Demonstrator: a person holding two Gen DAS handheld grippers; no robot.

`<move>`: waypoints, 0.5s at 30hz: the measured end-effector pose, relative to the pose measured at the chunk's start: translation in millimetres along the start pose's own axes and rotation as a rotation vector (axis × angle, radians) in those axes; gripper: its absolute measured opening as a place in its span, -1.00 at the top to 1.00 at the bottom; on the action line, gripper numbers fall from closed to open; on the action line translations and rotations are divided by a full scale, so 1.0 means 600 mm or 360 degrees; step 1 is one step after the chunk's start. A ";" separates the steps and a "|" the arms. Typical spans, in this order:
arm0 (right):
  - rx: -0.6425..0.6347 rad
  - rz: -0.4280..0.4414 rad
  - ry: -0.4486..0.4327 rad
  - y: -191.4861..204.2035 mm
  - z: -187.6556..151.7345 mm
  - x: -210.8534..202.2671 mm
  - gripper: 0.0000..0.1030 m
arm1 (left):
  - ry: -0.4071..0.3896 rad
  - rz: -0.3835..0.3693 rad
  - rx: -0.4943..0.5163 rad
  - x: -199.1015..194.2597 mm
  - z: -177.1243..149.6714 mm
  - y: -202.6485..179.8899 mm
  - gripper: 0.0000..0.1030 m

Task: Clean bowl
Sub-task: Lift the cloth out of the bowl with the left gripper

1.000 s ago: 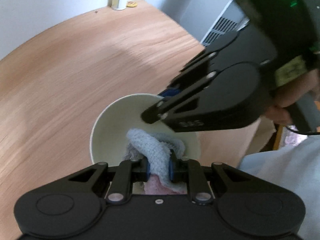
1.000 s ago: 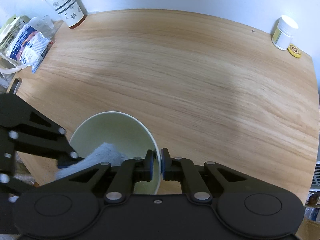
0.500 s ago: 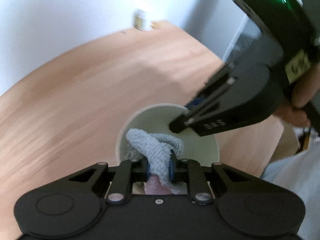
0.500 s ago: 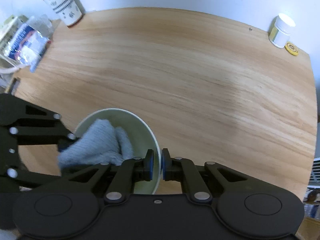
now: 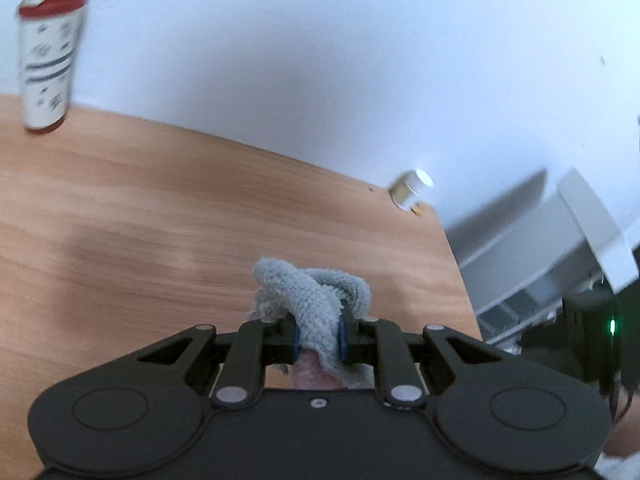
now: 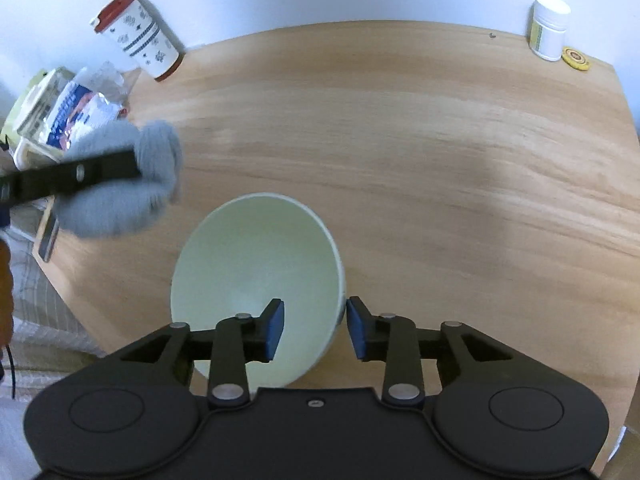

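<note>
The pale green bowl [image 6: 256,276] sits on the wooden table, right in front of my right gripper [image 6: 314,326]. That gripper is open, its jaws on either side of the bowl's right rim without touching it. The bowl looks empty inside. My left gripper [image 5: 318,334] is shut on a grey cloth [image 5: 312,296] and held above the table, away from the bowl. In the right wrist view the cloth [image 6: 120,188] and the left gripper's fingers [image 6: 76,176] are up to the left of the bowl. The bowl is out of the left wrist view.
A red-lidded paper cup [image 6: 138,38] and snack packets [image 6: 76,112] stand at the table's far left. A white jar [image 6: 548,26] and a yellow disc [image 6: 575,58] sit at the far right corner. The table's left edge [image 6: 72,280] is near the bowl.
My left gripper lifted the cloth out of the bowl and swung it up and to the left. My right gripper opened and let go of the bowl's rim.
</note>
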State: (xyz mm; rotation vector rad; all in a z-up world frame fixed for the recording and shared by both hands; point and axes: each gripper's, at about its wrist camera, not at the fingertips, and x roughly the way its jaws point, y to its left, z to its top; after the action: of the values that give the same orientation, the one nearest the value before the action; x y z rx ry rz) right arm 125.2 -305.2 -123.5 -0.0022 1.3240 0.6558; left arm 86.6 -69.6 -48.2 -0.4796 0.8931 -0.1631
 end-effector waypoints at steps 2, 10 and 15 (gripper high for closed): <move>0.0026 -0.0030 0.0010 0.003 -0.003 0.001 0.18 | 0.0018 -0.0015 -0.0028 -0.002 0.007 0.013 0.70; 0.0155 -0.0138 0.0115 0.029 -0.019 0.020 0.17 | 0.0132 -0.0126 -0.0005 0.029 0.023 0.042 0.70; 0.0282 -0.0189 0.0087 0.034 -0.033 0.039 0.17 | 0.0199 -0.0196 0.0091 0.053 0.032 0.039 0.70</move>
State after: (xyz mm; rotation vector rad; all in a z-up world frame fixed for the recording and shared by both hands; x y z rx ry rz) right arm 100.6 -285.1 -142.5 0.0449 1.4201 0.4389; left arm 119.9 -52.8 -71.6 -0.4752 0.9789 -0.3331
